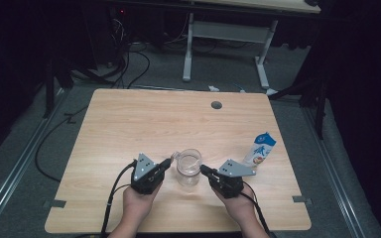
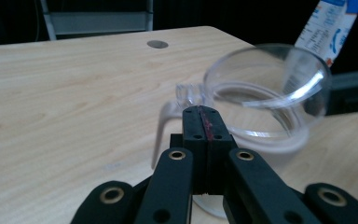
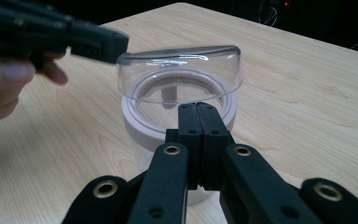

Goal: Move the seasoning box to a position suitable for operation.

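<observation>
So the landmark here is the clear glass pitcher with a handle and a wide rim (image 1: 188,167), sitting upright on the light wooden desk (image 1: 129,124), toward the near edge and roughly in the middle of its width.

The left gripper (image 1: 165,162) comes at the pitcher from its left side, on the handle side. Its fingers (image 2: 204,126) are pressed flat together with nothing between them, tips just beside the handle. I can't tell if they actually touch the glass; in the left gripper view the handle sits right behind the tips.

The right gripper (image 1: 203,169) is on the opposite side of the pitcher, also with its fingers (image 3: 198,122) closed tight on nothing, tips right up against the pitcher's body below the rim. Touching or just short of it, can't say for sure. From the right gripper view you can see the left gripper across the pitcher, near the rim on the far side.

Beyond the pitcher to the right there's a blue and white milk carton (image 1: 260,148), standing a bit tilted, well apart from the glass. A small round grey hole (image 1: 216,105) sits in the desk well behind the pitcher, near the far edge.
</observation>
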Tool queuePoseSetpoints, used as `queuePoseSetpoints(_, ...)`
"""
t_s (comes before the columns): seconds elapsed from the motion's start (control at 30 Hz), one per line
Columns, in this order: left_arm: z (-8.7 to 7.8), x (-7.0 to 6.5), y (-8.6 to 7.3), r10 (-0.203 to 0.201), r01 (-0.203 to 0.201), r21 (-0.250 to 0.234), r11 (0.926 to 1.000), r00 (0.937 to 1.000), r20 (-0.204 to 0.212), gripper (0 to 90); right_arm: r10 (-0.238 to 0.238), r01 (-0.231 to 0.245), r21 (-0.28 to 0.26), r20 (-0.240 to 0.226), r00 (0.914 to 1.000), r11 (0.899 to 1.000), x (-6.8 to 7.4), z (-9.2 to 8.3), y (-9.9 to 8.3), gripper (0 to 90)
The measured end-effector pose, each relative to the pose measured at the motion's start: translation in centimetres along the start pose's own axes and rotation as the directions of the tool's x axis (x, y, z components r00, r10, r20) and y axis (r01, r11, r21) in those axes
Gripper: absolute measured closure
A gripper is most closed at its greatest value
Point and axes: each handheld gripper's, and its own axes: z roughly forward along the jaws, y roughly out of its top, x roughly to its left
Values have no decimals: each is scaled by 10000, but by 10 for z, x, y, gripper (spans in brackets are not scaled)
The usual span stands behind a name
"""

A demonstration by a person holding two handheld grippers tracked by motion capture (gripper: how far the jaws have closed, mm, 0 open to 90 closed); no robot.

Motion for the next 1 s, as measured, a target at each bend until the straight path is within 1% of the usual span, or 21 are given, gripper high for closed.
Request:
queuePoseSetpoints(0.13, -2, -9, -7, 140, -143, 100, 9998, 9997, 218, 900, -31, 31, -24, 12, 10000, 10000, 2, -1, 1, 894)
queuePoseSetpoints(0.17, -2, -11, -8, 183, -186, 136, 9997, 9996, 218, 900, -72, 72, -24, 26, 10000, 10000, 2, -1, 2, 894)
queuePoseSetpoints(0.2, -2, -13, -9, 174, -179, 136, 9997, 9993, 340, 900, -63, 63, -25, 19, 10000, 10000, 3, -1, 2, 894)
queuePoseSetpoints(0.4, 0, -21, -11, 229, -239, 177, 9996, 9981, 574, 900, -152, 152, -120, 22, 9999, 9998, 3, -3, 4, 893)
queuePoseSetpoints(0.6, 2, -26, -9, 177, -187, 134, 9997, 9972, 722, 900, -121, 122, -139, 57, 9999, 9998, 3, -4, 4, 893)
queuePoseSetpoints(0.67, 3, -28, -9, 223, -235, 149, 9996, 9967, 778, 900, -141, 142, -159, 54, 9999, 9998, 3, -4, 4, 894)
queuePoseSetpoints(1.0, 7, -31, -9, 73, -75, 20, 10000, 9965, 830, 900, -102, 103, -150, 23, 9999, 9998, 3, -4, 4, 891)
